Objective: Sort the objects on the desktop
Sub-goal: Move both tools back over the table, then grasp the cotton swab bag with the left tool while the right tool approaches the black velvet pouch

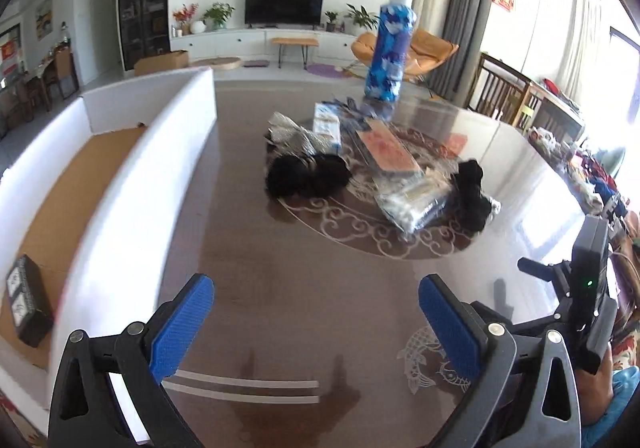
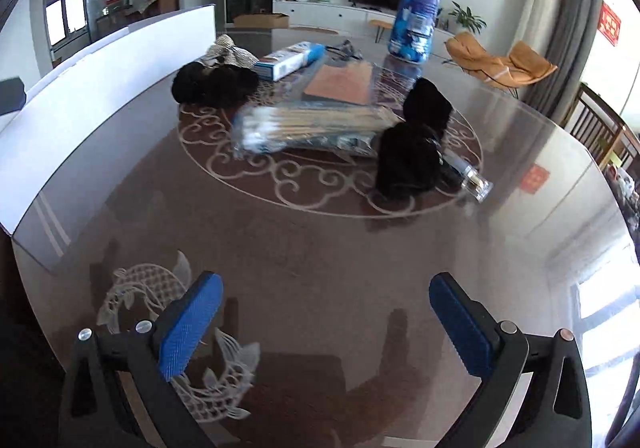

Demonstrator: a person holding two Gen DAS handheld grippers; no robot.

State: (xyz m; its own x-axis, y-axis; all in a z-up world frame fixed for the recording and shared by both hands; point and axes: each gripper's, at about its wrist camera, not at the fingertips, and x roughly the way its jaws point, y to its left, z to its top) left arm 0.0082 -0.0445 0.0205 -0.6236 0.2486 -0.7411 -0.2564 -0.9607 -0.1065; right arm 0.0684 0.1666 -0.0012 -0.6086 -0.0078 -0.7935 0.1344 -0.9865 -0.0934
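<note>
A pile of objects lies on the glass table's middle: a tall blue patterned bottle standing upright, a blue and white box, a flat orange packet, a bag of cotton swabs, black fluffy items and a silver patterned item. My left gripper is open and empty, low over the table, short of the pile. My right gripper is open and empty, also short of the pile.
A white-walled cardboard box stands on the left with a small black box inside. A clear tube lies by the near black item. The right gripper's body shows at the left view's right edge. Chairs stand beyond the table's right edge.
</note>
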